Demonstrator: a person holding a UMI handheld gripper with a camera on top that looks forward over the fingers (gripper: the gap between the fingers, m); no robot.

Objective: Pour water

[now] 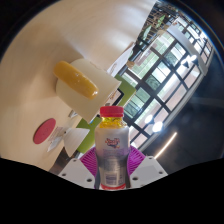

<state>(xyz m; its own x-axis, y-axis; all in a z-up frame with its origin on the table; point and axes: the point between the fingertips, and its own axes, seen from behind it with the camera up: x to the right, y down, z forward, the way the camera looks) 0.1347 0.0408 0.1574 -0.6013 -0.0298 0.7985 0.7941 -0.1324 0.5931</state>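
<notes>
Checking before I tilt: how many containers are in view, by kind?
Bottles: 1, the pink-capped bottle, held between the fingers of the gripper.
Cups: 1, a white cup with yellow inside, beyond the bottle.
Total: 2.

There is only one view. The camera sits on the tongs (pixel 111 172) and looks forward along them, tilted sideways. It is very near the small clear plastic bottle with pink cap (pixel 111 145); tall glass windows (pixel 165 60) lie beyond.
</notes>
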